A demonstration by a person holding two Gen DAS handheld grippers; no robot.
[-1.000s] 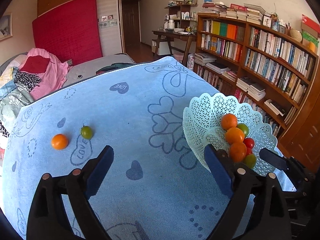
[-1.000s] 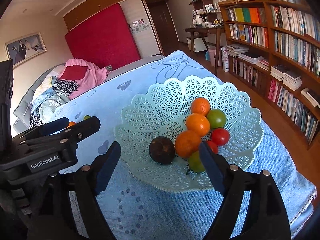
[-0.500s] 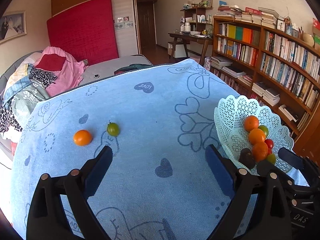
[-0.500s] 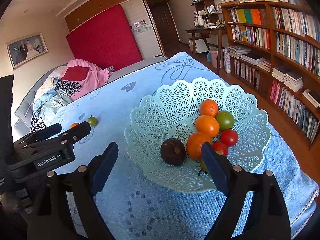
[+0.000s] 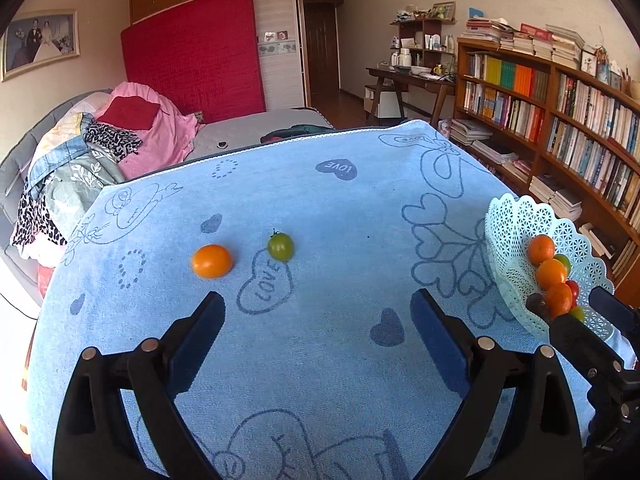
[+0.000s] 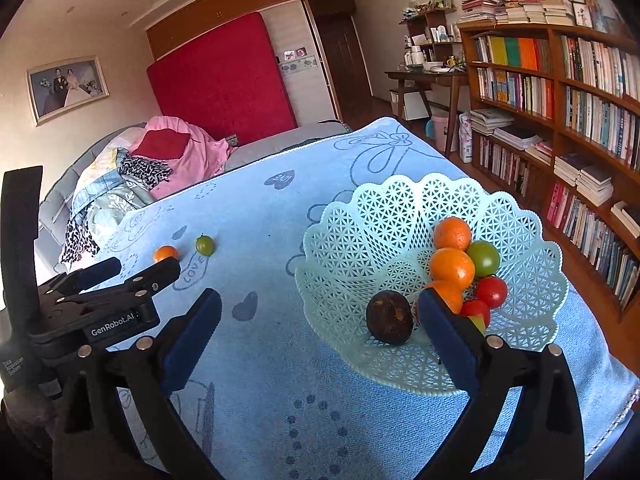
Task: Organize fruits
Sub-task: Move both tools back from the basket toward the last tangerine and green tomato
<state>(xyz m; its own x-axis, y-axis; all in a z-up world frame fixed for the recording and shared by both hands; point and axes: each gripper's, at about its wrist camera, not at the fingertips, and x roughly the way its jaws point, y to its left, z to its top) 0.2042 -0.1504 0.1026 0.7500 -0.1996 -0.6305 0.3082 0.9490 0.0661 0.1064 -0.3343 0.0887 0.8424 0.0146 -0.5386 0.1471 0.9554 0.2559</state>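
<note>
Since a second ago the left tongs (image 5: 318, 332) have swung away from the basket (image 5: 516, 220) toward the loose fruit, so the orange tomato (image 5: 211, 261) and the green tomato (image 5: 281, 245) now lie nearer the middle of the left view and the basket sits at its right edge. Over the same second the right tongs (image 6: 320, 330) have just been opening; the dark fruit (image 6: 389, 317) lies in the basket between their blue pads but nothing presses on it.

On the blue towel (image 5: 320, 208), the orange tomato is smooth and round, and the green one, smaller, carries a short stalk and sits at the top of a printed heart reading "LOVE". They lie just beside each other, apart, the orange to the left. Both are beyond the tips of the left tongs, the orange one just past the left pad, the green one ahead of the gap; neither is touched. Those tongs stand wide and released, with only towel between the pads.

The basket is pale mint plastic with a lattice wall and scalloped rim, resting on the towel near its right edge. Inside it lie three oranges (image 6: 452, 269) in a row, a green tomato (image 6: 484, 258) beside them, two red tomatoes (image 6: 491, 291), another greenish fruit partly hidden behind the right pad, and the dark brown fruit set a little apart from the pile.
</note>
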